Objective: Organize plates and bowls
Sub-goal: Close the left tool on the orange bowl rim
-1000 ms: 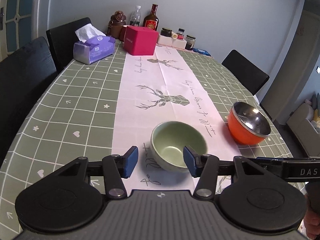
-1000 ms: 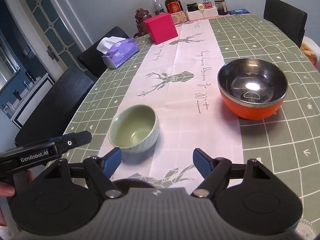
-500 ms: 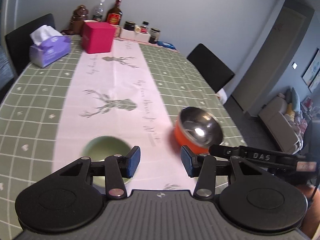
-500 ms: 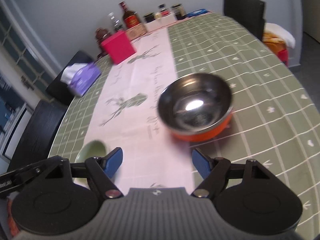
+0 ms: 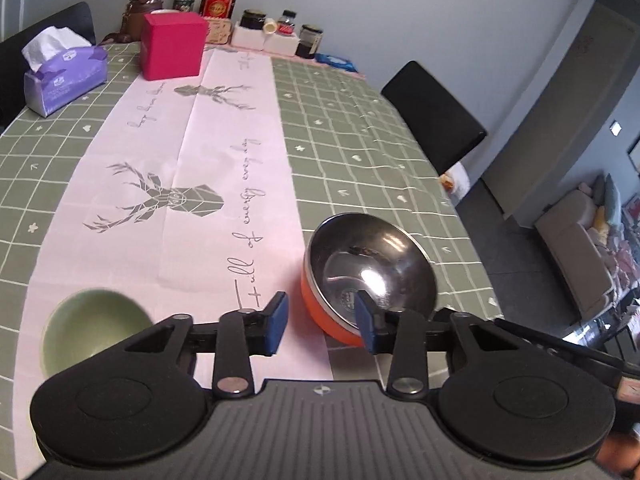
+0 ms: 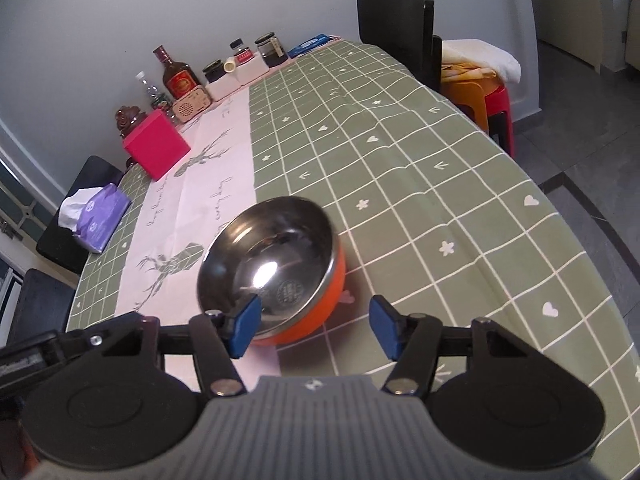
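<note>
Green checked cloth covers the table (image 5: pixel 360 140), with open room toward the upper right of both views. Both grippers have swung off the green bowl (image 5: pixel 86 322), lower left, toward the orange bowl (image 6: pixel 280 268) at centre. Left gripper (image 5: pixel 322 322) and right gripper (image 6: pixel 314 328) have just been closing and seemingly straddle its near rim, not yet pinching.

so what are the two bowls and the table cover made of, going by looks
Orange bowl: polished steel inside, judging by mirror-like glare and reflections; the orange outer shell looks like plastic or enamel, cannot tell which.
Green bowl: probably glazed ceramic, with a thick rim and soft matte sheen.
Tablecloth: likely wipeable vinyl or coated fabric; it lies smooth with printed grid, crease lines and slight sheen.
</note>
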`<state>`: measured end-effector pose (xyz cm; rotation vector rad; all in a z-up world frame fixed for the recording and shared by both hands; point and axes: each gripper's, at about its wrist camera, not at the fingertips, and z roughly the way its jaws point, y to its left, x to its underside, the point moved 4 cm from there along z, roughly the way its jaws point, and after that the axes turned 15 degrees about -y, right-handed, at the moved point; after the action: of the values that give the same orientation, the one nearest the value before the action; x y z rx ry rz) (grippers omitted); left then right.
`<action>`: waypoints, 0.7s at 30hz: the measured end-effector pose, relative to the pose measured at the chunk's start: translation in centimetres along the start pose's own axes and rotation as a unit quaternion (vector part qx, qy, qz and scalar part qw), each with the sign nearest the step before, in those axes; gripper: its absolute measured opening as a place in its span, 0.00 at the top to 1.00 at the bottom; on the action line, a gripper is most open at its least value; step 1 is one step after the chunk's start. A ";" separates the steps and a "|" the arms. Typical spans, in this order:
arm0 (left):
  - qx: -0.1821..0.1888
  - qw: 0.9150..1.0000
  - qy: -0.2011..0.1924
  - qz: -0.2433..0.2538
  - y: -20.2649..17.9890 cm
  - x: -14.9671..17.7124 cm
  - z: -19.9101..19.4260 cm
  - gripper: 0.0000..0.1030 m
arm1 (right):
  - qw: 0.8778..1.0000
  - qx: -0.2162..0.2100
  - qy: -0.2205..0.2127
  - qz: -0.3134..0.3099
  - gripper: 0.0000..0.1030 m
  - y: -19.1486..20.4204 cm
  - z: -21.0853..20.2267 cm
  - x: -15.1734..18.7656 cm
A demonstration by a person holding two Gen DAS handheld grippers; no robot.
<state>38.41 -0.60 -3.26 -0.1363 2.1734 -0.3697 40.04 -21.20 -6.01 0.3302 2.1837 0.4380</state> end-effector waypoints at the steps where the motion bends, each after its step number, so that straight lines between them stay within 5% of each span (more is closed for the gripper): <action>1: -0.006 1.000 0.000 -0.001 0.1 0.1 0.6 0.63 | 1.000 -0.002 0.003 0.001 0.45 -0.1 0.3 0.0; 7: -0.028 0.999 -0.006 -0.018 0.2 0.7 3.3 0.64 | 1.000 -0.010 0.022 0.007 0.56 -0.6 2.2 0.1; 16: -0.046 0.998 0.001 -0.035 0.4 1.1 5.8 0.64 | 0.999 -0.017 0.037 0.028 0.58 -1.0 3.3 0.4; 21: -0.050 0.998 0.004 -0.033 0.2 1.4 6.7 0.70 | 0.998 -0.033 0.042 0.046 0.70 -1.4 3.6 0.5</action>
<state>43.00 -2.15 -8.13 -0.2634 2.2001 -0.2999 42.56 -21.54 -9.00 0.3826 2.2364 0.5827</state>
